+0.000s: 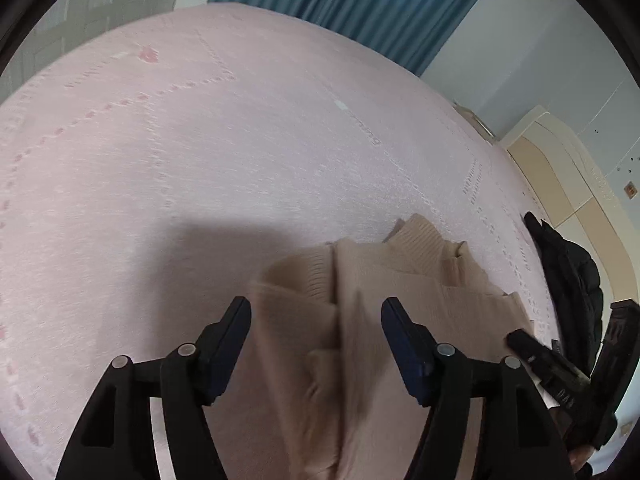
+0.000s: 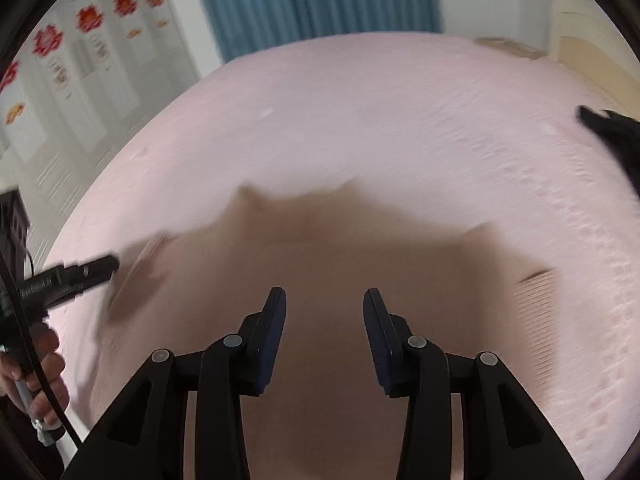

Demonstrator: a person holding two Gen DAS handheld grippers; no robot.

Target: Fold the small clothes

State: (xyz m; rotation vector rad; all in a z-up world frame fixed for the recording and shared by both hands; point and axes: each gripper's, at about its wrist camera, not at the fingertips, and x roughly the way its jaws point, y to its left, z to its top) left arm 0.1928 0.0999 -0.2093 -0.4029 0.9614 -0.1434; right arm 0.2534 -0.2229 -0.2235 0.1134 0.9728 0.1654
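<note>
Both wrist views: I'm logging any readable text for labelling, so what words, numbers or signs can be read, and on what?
No text reads cleanly.
Pink bedsheet: grey printed lettering near, too distorted to quote.
Right gripper's body, seen in the left view: pale characters at, too blurred.
Left gripper's body, seen in the right view: a label at, blurred.
Red wall decorations: blurred.

Here's the beige ribbed-knit sweater (image 1: 372, 320), lying on the pink bedspread (image 1: 200, 168) and partly folded. One panel is turned in over the body, leaving a lengthwise crease, and the ribbed collar sits at the far end. From the right wrist, the sweater (image 2: 320, 264) is just a motion-blurred tan patch.
</note>
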